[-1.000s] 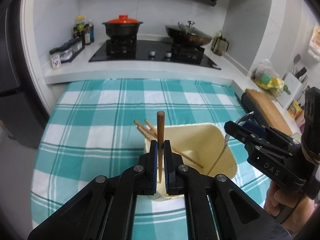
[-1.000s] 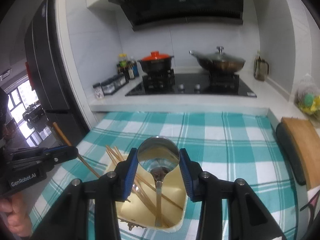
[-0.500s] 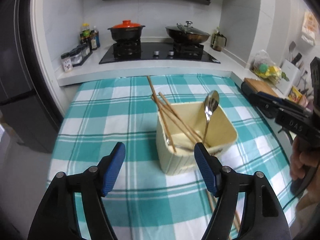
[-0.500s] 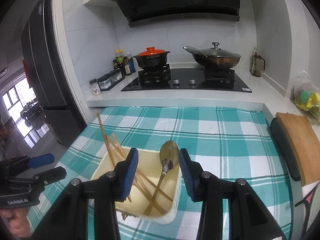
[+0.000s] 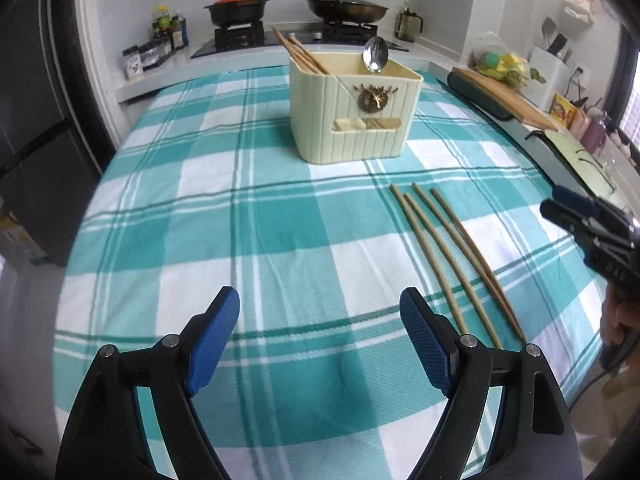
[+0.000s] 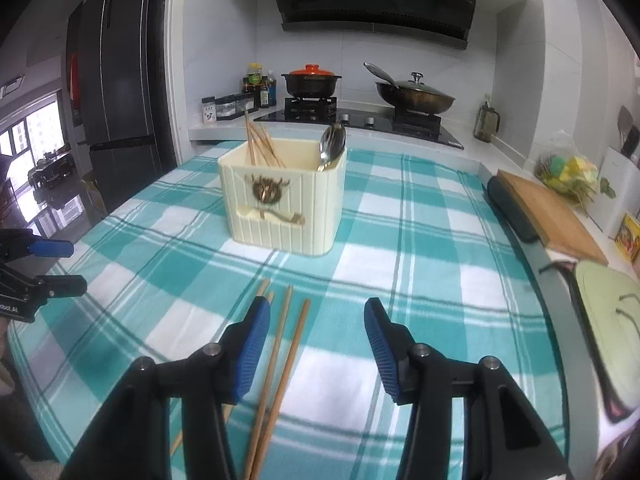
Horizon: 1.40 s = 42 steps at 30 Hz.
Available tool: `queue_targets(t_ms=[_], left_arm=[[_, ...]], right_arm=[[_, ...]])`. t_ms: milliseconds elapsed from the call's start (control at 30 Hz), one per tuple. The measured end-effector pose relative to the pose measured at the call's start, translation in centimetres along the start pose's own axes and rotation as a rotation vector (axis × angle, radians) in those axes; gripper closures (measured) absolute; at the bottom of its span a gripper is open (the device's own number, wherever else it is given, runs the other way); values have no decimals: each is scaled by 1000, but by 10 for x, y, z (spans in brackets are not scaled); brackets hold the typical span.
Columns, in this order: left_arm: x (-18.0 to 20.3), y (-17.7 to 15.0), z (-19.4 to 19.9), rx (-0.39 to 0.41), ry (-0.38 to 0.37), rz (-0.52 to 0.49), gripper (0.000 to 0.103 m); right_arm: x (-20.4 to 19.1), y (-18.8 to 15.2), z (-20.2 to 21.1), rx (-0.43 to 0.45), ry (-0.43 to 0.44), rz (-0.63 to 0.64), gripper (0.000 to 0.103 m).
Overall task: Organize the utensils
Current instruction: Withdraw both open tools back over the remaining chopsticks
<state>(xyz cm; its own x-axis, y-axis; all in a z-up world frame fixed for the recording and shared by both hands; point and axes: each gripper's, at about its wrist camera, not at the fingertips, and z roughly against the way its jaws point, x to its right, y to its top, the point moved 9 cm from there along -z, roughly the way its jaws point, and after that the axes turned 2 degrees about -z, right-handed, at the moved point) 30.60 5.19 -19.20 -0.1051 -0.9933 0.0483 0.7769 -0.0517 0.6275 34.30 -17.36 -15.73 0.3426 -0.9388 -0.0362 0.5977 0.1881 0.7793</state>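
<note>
A cream utensil holder [image 5: 354, 114] [image 6: 283, 196] stands on the checked tablecloth. Several wooden chopsticks [image 5: 300, 54] [image 6: 260, 146] and a metal spoon [image 5: 375, 56] [image 6: 332, 146] stand in it. Several loose chopsticks [image 5: 448, 256] [image 6: 280, 360] lie on the cloth in front of the holder. My left gripper [image 5: 320, 336] is open and empty, low over the cloth, left of the loose chopsticks. My right gripper [image 6: 312, 340] is open and empty, right above the loose chopsticks; it also shows in the left wrist view [image 5: 588, 220].
A stove with a red-lidded pot [image 6: 311, 80] and a wok [image 6: 414, 96] is behind the table. A wooden cutting board [image 6: 548, 216] lies at the right on the counter. A dark fridge [image 6: 112, 80] stands at the left. Spice jars [image 6: 228, 106] stand beside the stove.
Both grippers have pulled back from the holder and dropped low over the cloth. The chopstick and the spoon they let go of now stand in the holder.
</note>
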Motion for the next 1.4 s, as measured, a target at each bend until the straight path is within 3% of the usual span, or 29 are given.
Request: queue_targets(t_ms=[200, 367, 567, 833, 1000, 1400], left_arm=[[6, -26, -44, -6, 3, 99, 19], [7, -32, -61, -5, 62, 68, 19], [8, -38, -70, -17, 83, 51, 19], [11, -40, -75, -36, 79, 30, 11], [11, -40, -76, -40, 79, 30, 9], [10, -41, -77, -51, 85, 33, 5]], right_arm=[[13, -62, 11, -12, -70, -95, 53], [36, -75, 13, -14, -138, -88, 53], [66, -92, 1, -34, -199, -158, 53], [61, -109, -15, -85, -167, -191, 53], [71, -120, -29, -164, -122, -279, 53], [69, -120, -27, -161, -123, -280, 53]])
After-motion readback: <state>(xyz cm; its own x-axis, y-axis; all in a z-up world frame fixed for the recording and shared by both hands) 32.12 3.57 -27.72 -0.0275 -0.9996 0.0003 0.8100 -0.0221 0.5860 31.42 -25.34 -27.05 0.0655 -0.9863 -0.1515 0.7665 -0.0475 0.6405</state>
